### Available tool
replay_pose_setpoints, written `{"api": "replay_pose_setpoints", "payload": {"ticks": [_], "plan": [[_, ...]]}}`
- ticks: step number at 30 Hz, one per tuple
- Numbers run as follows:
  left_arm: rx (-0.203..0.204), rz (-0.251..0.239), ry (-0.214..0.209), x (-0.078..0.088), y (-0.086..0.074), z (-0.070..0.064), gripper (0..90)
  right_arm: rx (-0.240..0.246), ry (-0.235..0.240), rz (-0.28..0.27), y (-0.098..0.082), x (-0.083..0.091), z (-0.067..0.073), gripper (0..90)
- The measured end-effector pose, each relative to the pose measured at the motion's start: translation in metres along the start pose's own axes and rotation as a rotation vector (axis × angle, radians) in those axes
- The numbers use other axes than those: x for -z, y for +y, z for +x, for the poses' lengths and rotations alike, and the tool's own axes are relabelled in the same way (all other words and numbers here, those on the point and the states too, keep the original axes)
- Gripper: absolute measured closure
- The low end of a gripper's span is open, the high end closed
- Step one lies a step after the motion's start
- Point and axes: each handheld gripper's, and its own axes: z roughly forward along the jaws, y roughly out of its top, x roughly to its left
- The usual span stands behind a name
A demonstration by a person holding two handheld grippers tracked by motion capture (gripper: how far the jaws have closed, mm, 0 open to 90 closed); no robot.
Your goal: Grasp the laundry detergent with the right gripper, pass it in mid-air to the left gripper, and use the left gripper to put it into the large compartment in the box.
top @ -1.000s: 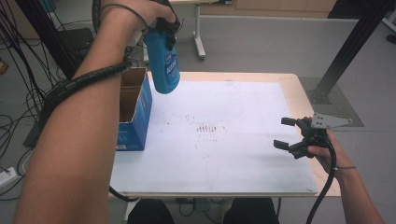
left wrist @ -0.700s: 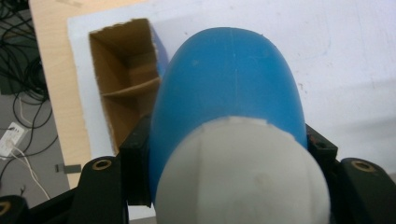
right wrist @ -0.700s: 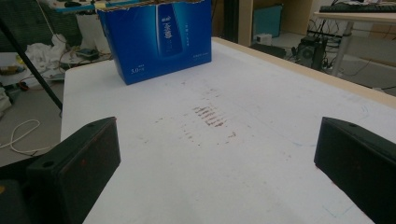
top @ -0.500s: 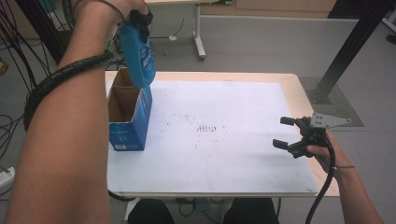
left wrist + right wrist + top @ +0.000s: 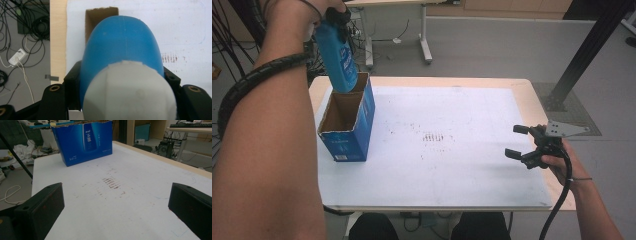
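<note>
High view puts the white-covered worktop across most of the scene, and near its far left corner stands the blue carton, upright with its top open and its brown inside empty as far as I can see. Over that opening I hold the blue bottle, cap end up in my left gripper and its base dipping just past the carton's far rim. Left gripper view looks straight down the bottle: my 2 fingers are clamped on its sides just below the pale cap, with the carton mouth showing beyond it. So the pick-up and carry are done; I judge what is left is to lower the bottle fully inside and let go. My right gripper waits well apart by the right edge, its fingers spread wide around nothing.
</note>
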Motion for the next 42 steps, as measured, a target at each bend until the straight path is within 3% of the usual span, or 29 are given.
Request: {"api": "replay_pose_setpoints", "payload": {"ticks": [8,16,42], "plan": [[0.035,-0.001,0.037,-0.006,-0.001,0.007,37.9,-0.003,-0.006,0.000,-0.002,0.002,0.000,0.2],[0.044,0.011,0.028,-0.017,-0.002,0.015,37.9,-0.005,-0.003,0.000,-0.002,0.001,0.000,0.2],[0.036,0.088,0.003,-0.086,-0.003,0.023,37.9,-0.014,-0.007,0.007,-0.006,0.000,0.000,0.2]]}}
